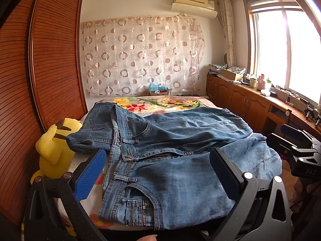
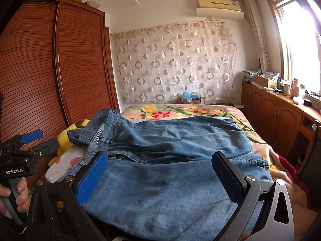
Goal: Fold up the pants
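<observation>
While both claws hang wide apart over the bed (image 2: 200, 110), nothing is being gripped at all — the left claw (image 1: 158, 172) sits released in the lower part of its view, blue pad at left, dark pad at right, empty air between them and denim behind. Same story for the right claw (image 2: 160, 176): spread open, holding nothing, low centre in its own view.

And the jeans (image 1: 170, 140)? They fill the middle of both views, lying on the floral bed cover, waistband toward the left of frame with the button and belt loops plain to see, legs running off to the right. The two legs look laid roughly side by side, the far one toward the upper right, the near one bulging at lower right. A bit of the waist at upper left looks flipped back, showing the inner label. Plenty of wrinkles across the thigh.

So where are we? Early, by my reckoning. The jeans are spread out, but I see no clean fold yet — one leg is not stacked on the other, no halving along the length. Still to come, I'd say: leg over leg, then hem to waist.

A yellow plush toy (image 1: 52, 148) sits at the left edge, just beside the waistband.
</observation>
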Tool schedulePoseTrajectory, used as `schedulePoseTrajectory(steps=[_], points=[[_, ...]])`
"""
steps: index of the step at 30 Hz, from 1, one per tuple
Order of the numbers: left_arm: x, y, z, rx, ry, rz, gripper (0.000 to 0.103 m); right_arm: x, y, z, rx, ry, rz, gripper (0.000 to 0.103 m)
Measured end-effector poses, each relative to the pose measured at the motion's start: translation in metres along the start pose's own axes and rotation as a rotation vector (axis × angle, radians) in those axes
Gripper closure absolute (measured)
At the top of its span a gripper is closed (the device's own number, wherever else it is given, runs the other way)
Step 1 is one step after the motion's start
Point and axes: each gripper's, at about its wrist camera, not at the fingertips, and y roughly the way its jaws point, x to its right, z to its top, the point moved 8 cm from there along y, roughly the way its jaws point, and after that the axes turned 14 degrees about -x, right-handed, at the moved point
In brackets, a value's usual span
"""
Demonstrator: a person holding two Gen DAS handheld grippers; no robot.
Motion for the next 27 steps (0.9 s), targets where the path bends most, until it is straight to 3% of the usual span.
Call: schedulePoseTrajectory(steps=[27], points=[[0.0,-0.0005,-0.0004,0.004,0.0,0.0,0.0,-0.0009,-0.0016,0.0002,0.002,-0.002,-0.002,0.0]])
